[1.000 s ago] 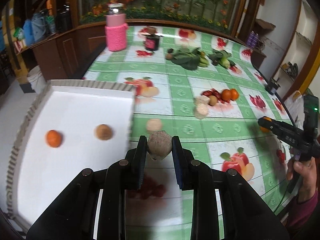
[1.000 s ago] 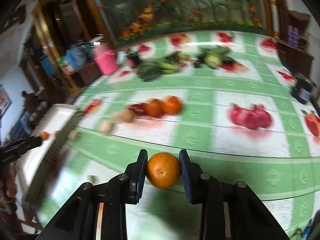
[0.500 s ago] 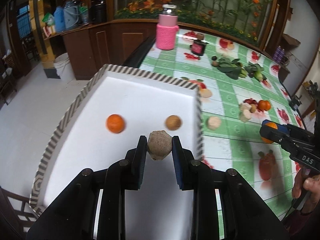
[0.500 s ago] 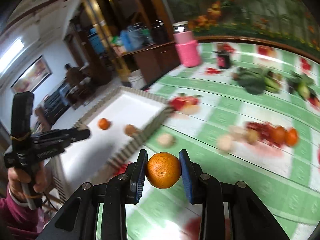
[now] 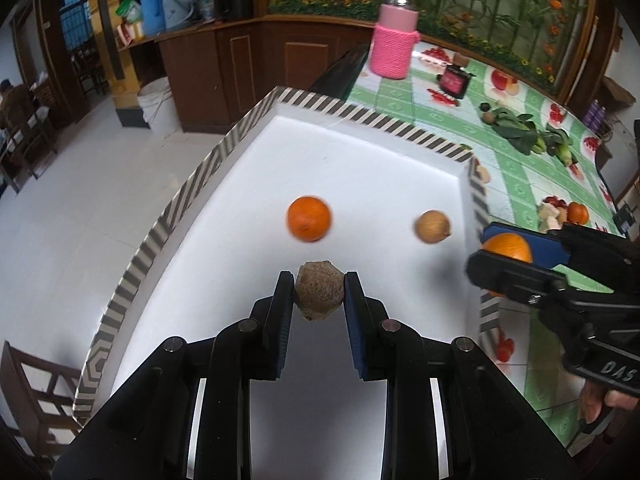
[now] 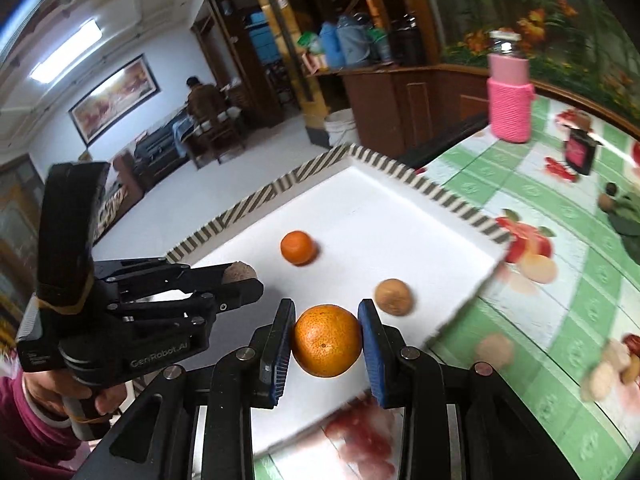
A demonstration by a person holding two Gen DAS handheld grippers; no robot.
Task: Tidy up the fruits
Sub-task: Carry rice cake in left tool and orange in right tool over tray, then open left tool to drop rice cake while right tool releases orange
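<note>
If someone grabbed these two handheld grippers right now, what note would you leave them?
Left gripper: shut on a rough brown fruit, held over the white tray.
Right gripper: shut on an orange, at the tray's near edge.
Done: a smaller orange and a smooth tan fruit lie in the tray.
Left: set both held fruits down, then fetch the loose fruits on the green tablecloth.

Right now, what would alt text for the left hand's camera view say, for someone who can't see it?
The left gripper holds a rough brown fruit above a white tray with a striped rim, where an orange and a smooth tan fruit already lie. At right, the right gripper carries another orange over the tray's edge, beside a green fruit-print tablecloth.
</note>
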